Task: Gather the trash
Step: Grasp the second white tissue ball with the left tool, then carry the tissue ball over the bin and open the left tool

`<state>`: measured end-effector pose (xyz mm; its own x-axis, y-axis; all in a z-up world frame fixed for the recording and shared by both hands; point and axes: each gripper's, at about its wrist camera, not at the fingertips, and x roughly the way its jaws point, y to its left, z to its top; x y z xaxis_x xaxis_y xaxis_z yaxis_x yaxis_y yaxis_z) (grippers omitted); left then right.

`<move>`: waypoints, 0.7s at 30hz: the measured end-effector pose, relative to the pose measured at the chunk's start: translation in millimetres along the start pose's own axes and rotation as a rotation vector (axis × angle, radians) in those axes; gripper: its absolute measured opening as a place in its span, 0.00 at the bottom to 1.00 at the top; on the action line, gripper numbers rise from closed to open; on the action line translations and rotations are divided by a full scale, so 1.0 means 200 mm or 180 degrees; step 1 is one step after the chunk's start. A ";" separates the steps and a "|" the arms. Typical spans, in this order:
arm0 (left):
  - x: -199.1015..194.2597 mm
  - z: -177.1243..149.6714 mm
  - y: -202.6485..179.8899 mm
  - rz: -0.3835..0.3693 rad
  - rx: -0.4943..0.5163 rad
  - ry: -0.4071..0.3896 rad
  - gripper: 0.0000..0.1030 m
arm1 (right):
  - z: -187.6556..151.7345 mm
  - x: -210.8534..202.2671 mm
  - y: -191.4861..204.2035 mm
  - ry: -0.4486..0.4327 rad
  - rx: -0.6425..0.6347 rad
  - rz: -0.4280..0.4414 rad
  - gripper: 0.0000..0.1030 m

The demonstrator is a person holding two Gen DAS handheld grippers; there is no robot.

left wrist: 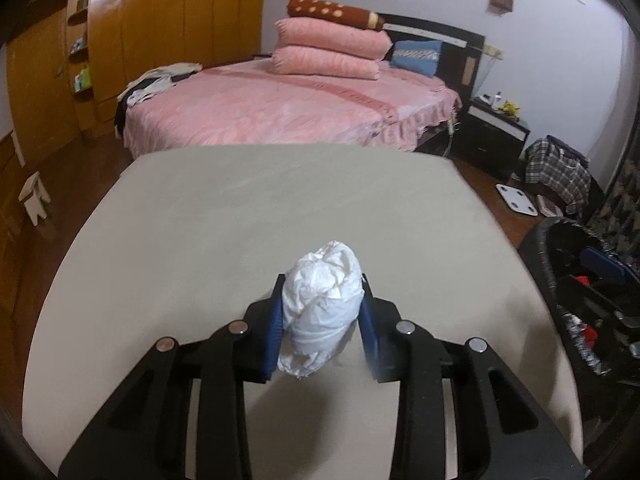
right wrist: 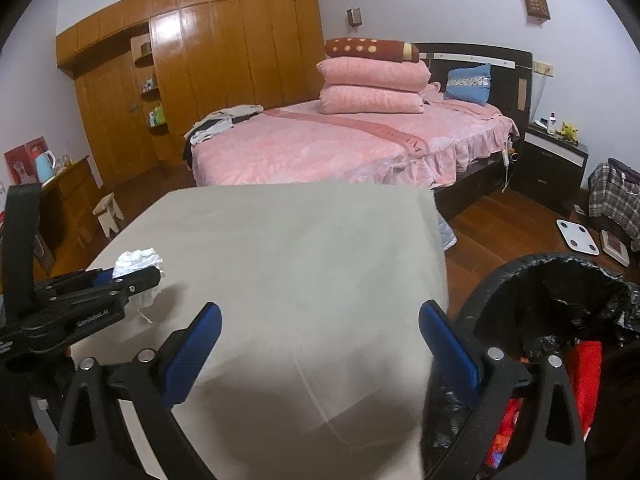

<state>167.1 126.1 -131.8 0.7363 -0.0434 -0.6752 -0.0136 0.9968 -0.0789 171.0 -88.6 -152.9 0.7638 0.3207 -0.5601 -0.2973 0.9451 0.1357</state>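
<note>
Bedroom setting; beige table [left wrist: 248, 216] carries work. Left gripper [left wrist: 322, 312] clamped on crumpled white tissue wad [left wrist: 322, 300], blue pads [left wrist: 274, 336] pressing both sides, wad apparently just clear of surface. Right gripper [right wrist: 320, 344] jaws wide apart, empty. Black-lined trash bin [right wrist: 516, 280] stands beside table's right edge. Keep squeeze firm; lift clear, carry over bin rim before release.

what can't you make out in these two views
- Underside of the tissue wad: left wrist view, hidden by the left claw closed on it; whether it has left the table is unclear.
- Bin contents: right wrist view, only red scraps show; the liner, the right claw and the frame edge hide the rest.
- Bottle on the nightstand: too small to read.
</note>
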 end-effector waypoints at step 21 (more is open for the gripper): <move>-0.07 0.09 -0.67 -0.0630 0.0443 -0.0206 0.31 | 0.02 -0.33 -0.47 -0.0280 0.0307 -0.0543 0.94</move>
<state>170.3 -5.4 -99.0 0.7572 -0.2389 -0.6079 0.2252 0.9691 -0.1002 150.7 -197.8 -125.2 0.8467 0.1557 -0.5088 -0.1063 0.9865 0.1250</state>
